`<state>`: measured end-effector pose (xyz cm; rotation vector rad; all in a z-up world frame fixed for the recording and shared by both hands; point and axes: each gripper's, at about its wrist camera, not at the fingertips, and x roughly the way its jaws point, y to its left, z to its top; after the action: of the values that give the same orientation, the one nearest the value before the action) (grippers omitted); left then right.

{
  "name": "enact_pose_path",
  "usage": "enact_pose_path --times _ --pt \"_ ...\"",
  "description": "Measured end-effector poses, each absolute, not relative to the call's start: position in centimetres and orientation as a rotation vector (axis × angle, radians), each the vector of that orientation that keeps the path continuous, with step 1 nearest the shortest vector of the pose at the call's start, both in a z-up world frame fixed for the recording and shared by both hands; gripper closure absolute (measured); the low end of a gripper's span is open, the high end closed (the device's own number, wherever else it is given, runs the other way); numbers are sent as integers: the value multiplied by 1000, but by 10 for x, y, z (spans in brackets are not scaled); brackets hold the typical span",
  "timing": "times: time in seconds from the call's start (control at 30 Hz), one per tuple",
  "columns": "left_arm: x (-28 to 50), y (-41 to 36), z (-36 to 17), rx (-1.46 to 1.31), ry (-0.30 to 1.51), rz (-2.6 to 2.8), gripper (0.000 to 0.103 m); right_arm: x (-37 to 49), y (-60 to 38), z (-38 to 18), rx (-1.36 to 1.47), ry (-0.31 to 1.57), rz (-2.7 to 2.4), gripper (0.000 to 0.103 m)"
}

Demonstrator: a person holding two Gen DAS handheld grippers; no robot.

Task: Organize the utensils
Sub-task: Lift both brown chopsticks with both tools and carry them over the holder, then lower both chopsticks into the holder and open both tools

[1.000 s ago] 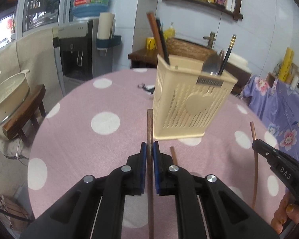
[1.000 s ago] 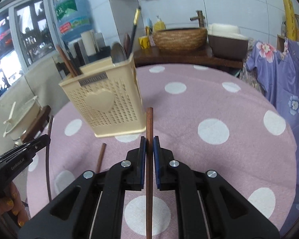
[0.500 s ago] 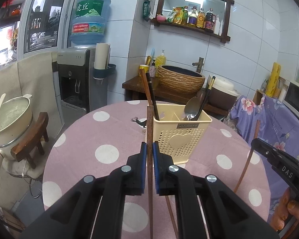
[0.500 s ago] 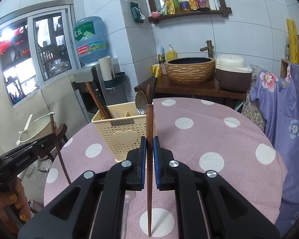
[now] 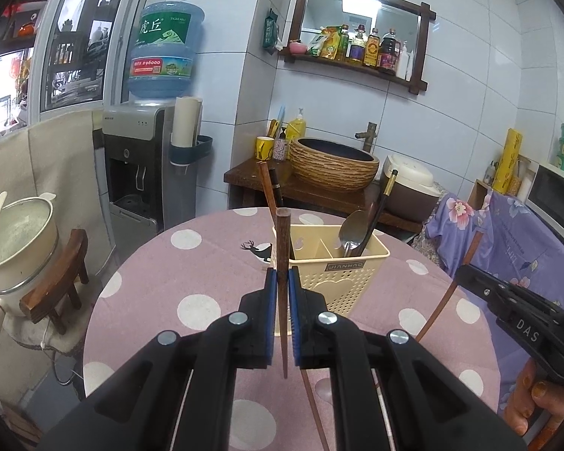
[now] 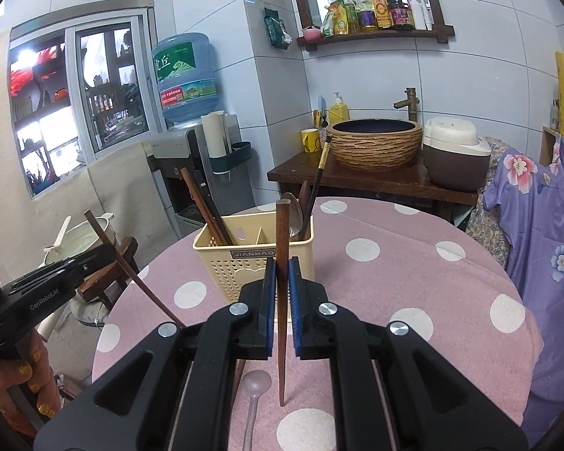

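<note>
The left gripper [image 5: 281, 282] pinches a brown wooden chopstick [image 5: 282, 255] between its blue pads, the stick standing nearly upright with its thick end up and its thin tip hanging clear above the pink polka-dot tablecloth [image 5: 191, 263]. The right gripper [image 6: 281, 282] clamps a second brown chopstick [image 6: 282, 233] in the same upright way. Just beyond both sits the cream perforated utensil holder [image 5: 342, 274] on the round table, its left compartment holding dark chopsticks [image 5: 270, 191], its right one a metal spoon [image 5: 351, 231] and a black chopstick. Another brown chopstick [image 5: 312, 406] lies on the cloth near the left gripper, and a pale pink spoon [image 6: 253, 394] lies flat beneath the right gripper.
</note>
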<state>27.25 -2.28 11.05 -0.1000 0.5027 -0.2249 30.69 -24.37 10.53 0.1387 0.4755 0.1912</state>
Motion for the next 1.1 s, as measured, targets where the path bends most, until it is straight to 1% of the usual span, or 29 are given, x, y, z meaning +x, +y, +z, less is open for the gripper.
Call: enact_pose_path --times 0.27,0.43,0.57,0.9,1.0,1.1 --pt "274 -22 116 -103 510 -260 95 307 -244 113 137 480 214 95" --pt "275 -24 128 -98 512 -305 95 311 -245 131 138 471 241 95" --pt "281 -25 150 -102 496 -344 95 314 -243 159 121 436 255 95" --pt "326 -36 246 -100 371 -330 95 356 -235 261 121 306 236 95" --pt "343 -42 253 -104 355 -305 95 375 -232 271 113 283 205 95" --pt "359 -48 245 -119 361 -297 95 392 -228 262 114 290 192 95"
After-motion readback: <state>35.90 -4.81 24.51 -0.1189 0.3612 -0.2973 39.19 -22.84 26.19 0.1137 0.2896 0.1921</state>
